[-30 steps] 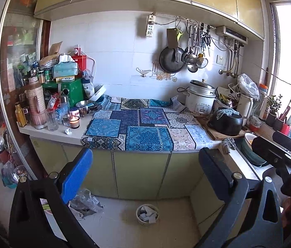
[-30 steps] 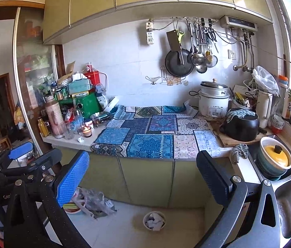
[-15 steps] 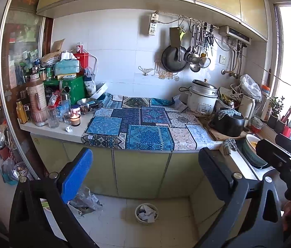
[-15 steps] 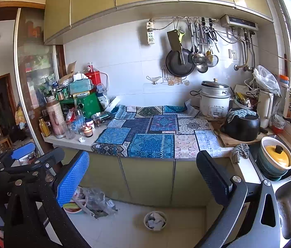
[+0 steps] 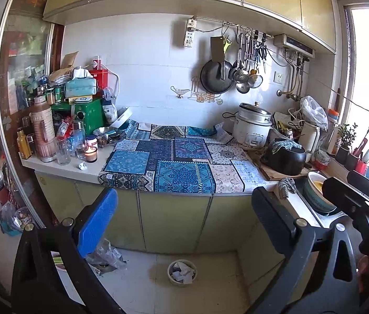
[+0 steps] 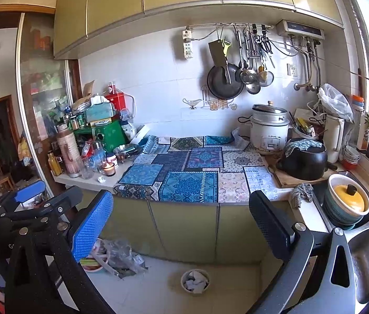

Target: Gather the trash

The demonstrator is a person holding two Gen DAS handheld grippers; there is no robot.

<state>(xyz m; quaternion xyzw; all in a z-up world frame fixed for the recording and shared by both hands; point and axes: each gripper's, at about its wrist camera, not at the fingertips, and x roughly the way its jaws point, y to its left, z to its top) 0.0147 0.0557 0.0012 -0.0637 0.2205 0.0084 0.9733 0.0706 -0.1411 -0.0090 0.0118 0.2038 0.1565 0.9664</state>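
While both grippers are hovering well back from the counter, jaws spread and empty, the crumpled paper scrap [image 5: 82,166] is lying left of centre beside the candle jar [image 5: 90,153]; the left gripper [image 5: 184,222] is nearer than the right gripper [image 6: 182,225].

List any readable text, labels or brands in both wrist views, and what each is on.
None can be read with confidence.
Red tin: round logo, too blurred.
Rice cooker: front panel label, too small.
White bag beside the green box: print illegible.
Water heater: front markings illegible.
Left gripper: a partial mark on its body, cut off.
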